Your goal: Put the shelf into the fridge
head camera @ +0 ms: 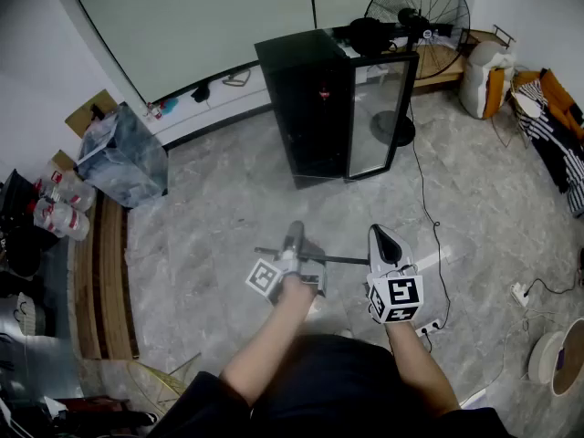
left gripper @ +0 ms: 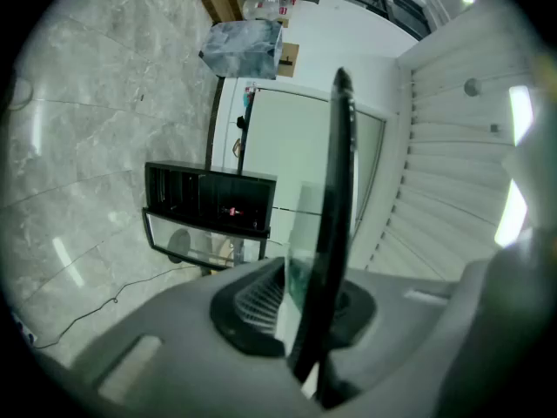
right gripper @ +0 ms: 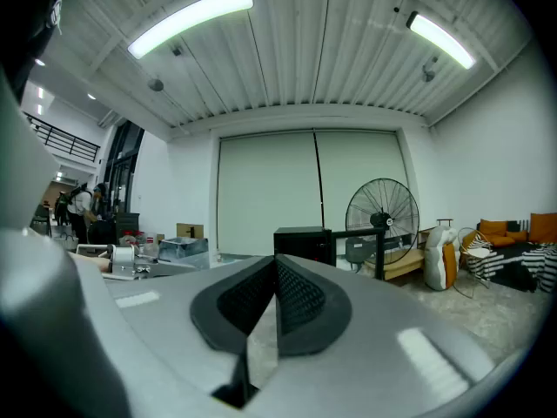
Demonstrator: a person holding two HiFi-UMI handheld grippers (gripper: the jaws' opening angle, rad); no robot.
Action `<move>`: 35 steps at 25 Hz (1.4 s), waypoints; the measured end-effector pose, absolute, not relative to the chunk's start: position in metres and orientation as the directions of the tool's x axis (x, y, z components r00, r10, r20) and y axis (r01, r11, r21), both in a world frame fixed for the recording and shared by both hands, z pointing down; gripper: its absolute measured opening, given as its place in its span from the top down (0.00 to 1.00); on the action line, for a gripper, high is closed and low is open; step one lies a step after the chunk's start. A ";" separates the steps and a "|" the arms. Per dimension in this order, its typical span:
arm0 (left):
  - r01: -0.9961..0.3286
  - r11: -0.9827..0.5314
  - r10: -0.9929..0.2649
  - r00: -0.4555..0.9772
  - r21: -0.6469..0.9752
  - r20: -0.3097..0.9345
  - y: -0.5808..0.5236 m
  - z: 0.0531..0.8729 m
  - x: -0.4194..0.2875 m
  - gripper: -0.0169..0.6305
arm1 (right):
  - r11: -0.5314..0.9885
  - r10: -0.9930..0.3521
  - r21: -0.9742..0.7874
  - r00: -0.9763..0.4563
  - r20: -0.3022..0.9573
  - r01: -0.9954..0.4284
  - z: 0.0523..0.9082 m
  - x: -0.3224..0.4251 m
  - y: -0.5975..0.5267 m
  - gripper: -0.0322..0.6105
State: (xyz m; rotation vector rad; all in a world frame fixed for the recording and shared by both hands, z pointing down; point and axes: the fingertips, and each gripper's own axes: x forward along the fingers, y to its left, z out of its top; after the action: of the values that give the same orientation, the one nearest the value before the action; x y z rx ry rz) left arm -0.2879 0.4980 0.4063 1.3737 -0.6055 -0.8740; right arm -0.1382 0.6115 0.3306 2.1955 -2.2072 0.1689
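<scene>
The shelf (head camera: 342, 260) is a glass pane with a black edge. In the head view it shows edge-on as a thin dark line, and my left gripper (head camera: 294, 234) is shut on it. In the left gripper view the shelf (left gripper: 335, 190) stands upright between the pads, clamped at my left gripper (left gripper: 300, 299). The black fridge (head camera: 310, 99) stands ahead on the floor with its glass door (head camera: 379, 112) swung open; it also shows as the fridge (left gripper: 209, 200) and the fridge (right gripper: 305, 240). My right gripper (head camera: 383, 237) hangs beside the left. My right gripper (right gripper: 272, 290) is shut on nothing.
A standing fan (head camera: 420, 9) is right behind the fridge. A plastic-wrapped box (head camera: 123, 158) sits at the left by a wooden bench (head camera: 100, 272). A cable and power strip (head camera: 429, 327) lie on the floor to my right. Bags and clothes (head camera: 547, 117) fill the far right.
</scene>
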 end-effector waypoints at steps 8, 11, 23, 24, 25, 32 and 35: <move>0.189 -0.039 -0.825 0.548 0.981 -0.138 0.510 0.405 -0.280 0.93 | 0.008 -0.997 -0.069 -0.014 0.079 -0.998 0.330 -0.130 0.630 0.95; 0.190 -0.035 -0.823 0.552 0.981 -0.136 0.511 0.404 -0.276 0.93 | 0.004 -0.996 -0.061 -0.009 0.087 -0.998 0.330 -0.127 0.630 0.95; 0.197 -0.002 -0.802 0.585 0.980 -0.119 0.469 0.425 -0.230 0.93 | -0.024 -0.993 -0.047 0.018 0.113 -0.999 0.350 -0.095 0.591 0.95; 0.198 0.001 -0.800 0.588 0.980 -0.118 0.462 0.428 -0.224 0.94 | -0.029 -0.993 -0.047 0.023 0.116 -0.998 0.352 -0.090 0.584 0.95; 0.199 0.004 -0.799 0.590 0.980 -0.116 0.453 0.430 -0.217 0.93 | -0.034 -0.993 -0.048 0.028 0.118 -0.998 0.353 -0.083 0.575 0.95; 0.195 0.012 -0.791 0.602 0.981 -0.110 0.373 0.439 -0.179 0.93 | -0.063 -0.989 -0.065 0.053 0.141 -0.996 0.357 -0.039 0.494 0.95; 0.192 0.024 -0.786 0.611 0.981 -0.100 0.327 0.441 -0.166 0.93 | -0.066 -0.987 -0.068 0.055 0.154 -0.996 0.355 -0.028 0.447 0.95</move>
State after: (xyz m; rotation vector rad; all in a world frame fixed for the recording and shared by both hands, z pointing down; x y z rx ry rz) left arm -0.1660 0.3273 0.4410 1.3431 -0.5614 -0.8206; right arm -0.0280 0.4469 0.3553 2.2400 -2.1079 0.2458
